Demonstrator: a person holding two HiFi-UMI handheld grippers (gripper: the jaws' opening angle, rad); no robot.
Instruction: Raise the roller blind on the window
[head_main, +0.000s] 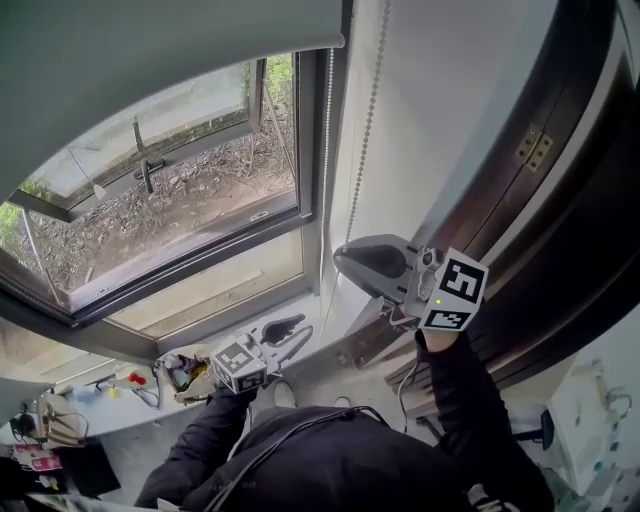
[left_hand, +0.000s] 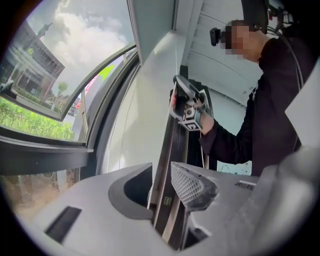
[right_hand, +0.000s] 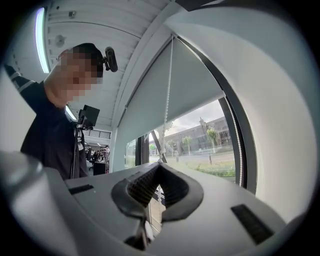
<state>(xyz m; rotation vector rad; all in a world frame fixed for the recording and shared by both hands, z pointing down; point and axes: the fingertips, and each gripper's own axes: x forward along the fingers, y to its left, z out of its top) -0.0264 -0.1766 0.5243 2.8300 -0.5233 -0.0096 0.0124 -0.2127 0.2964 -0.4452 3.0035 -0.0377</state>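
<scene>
The grey roller blind (head_main: 150, 60) hangs over the upper part of the window; it also fills the glass in the right gripper view (right_hand: 170, 95). Its white bead chain (head_main: 368, 130) drops along the wall beside the frame. My right gripper (head_main: 340, 258) is held high and shut on this chain (right_hand: 169, 90), which runs straight up from the closed jaws (right_hand: 159, 167). My left gripper (head_main: 295, 325) sits lower, by the sill. Its jaws (left_hand: 162, 175) stand apart, with a chain strand (left_hand: 150, 195) loose between them, close to the left pad.
An outward-tilted window sash with a black handle (head_main: 147, 172) lies beyond the glass. A dark wooden frame (head_main: 560, 200) runs diagonally at the right. Small clutter (head_main: 180, 370) sits on the ledge at lower left. The person's dark sleeves fill the bottom.
</scene>
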